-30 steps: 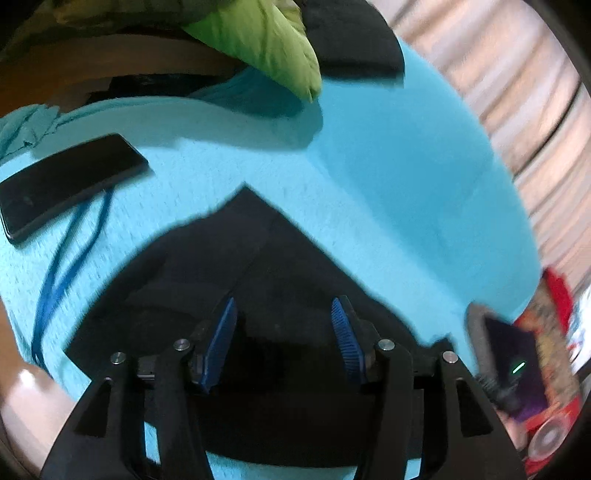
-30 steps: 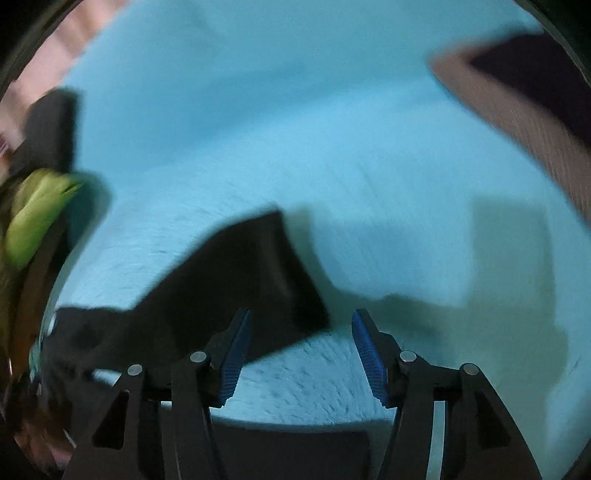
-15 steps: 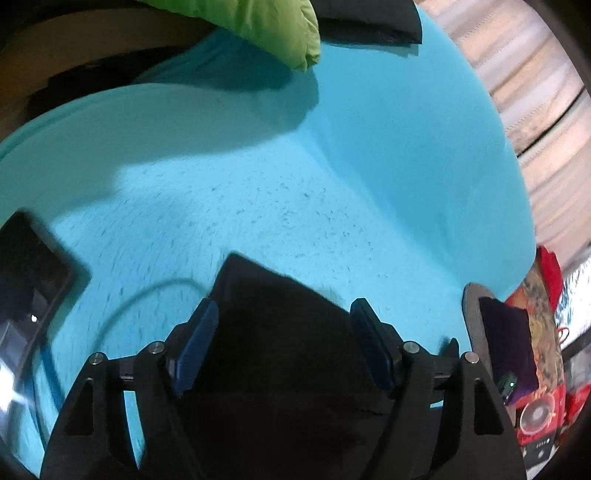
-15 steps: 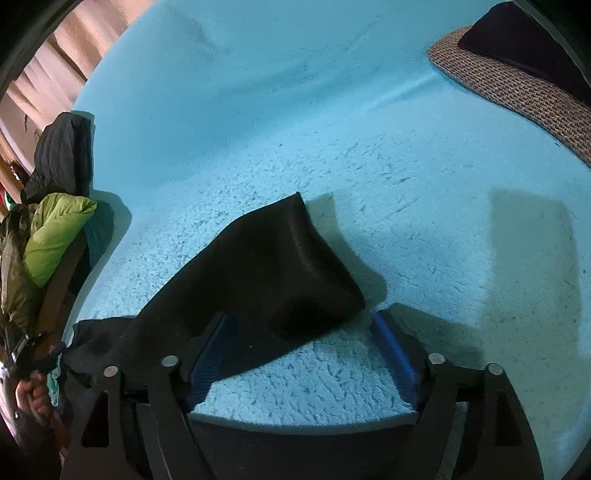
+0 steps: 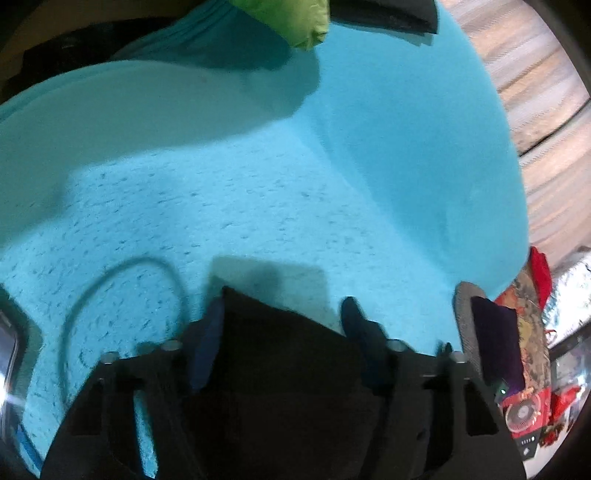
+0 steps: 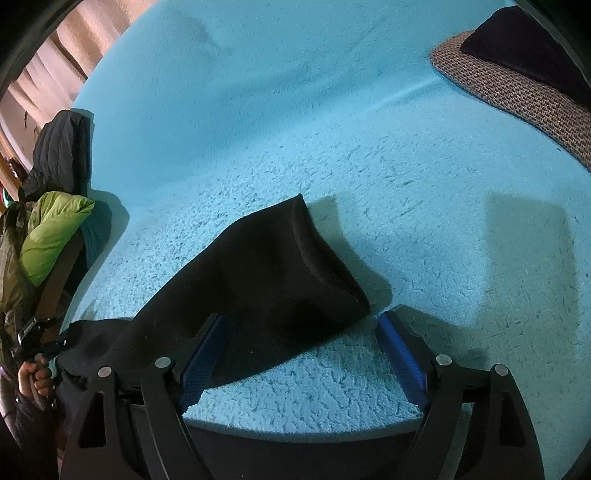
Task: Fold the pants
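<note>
The black pants (image 6: 266,273) lie on a turquoise fleece blanket (image 6: 332,129). One leg end with its hem rests flat between the fingers of my right gripper (image 6: 301,319), which stands wide open and touches no cloth. In the left wrist view a corner of the pants (image 5: 280,362) reaches up between the fingers of my left gripper (image 5: 280,314). Its jaws are closing, with the cloth between them. The left pad (image 5: 205,339) is at the cloth's edge, and a strip of blanket still shows beside the right pad (image 5: 356,325).
A phone (image 5: 7,354) and a blue cable (image 5: 122,280) lie at the left. A green padded jacket (image 5: 291,18) and a dark garment (image 5: 388,14) are at the far edge. A woven mat (image 6: 509,85) holds a dark cushion. A hand (image 6: 31,376) grips the other tool.
My left gripper slid along the pants to their corner, the phone drifting to the left edge; its jaws widened, then narrowed. The right gripper opened wider, and the leg end now lies between its fingers.
</note>
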A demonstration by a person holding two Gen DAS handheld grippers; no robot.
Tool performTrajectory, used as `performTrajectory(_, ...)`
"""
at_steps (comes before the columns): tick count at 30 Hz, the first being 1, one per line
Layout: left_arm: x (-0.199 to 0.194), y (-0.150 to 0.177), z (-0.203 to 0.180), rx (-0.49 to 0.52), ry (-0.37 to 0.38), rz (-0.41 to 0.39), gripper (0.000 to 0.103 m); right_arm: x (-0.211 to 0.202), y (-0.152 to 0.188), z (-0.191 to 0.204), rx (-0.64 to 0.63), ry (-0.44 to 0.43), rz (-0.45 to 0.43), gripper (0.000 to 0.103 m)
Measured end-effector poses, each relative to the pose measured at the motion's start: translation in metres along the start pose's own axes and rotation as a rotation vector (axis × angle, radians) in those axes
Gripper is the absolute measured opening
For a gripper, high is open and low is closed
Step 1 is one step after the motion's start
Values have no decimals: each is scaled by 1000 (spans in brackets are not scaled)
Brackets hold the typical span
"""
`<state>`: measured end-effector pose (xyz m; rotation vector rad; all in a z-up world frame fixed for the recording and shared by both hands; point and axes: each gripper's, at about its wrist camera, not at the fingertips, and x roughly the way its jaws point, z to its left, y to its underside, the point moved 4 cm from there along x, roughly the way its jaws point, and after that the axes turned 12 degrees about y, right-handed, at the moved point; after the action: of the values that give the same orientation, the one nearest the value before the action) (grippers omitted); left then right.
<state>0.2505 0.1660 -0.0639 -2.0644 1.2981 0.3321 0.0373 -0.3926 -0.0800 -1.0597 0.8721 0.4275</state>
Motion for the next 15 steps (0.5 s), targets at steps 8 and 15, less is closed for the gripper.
performTrajectory(8, -12, 2, 17, -44, -80, -47, 2, -2, 0, -2, 19, -18, 0, 85)
performTrajectory(15, -40, -7, 24, -84, -144, -217, 2, -5, -6, -23, 197, -147, 17, 85)
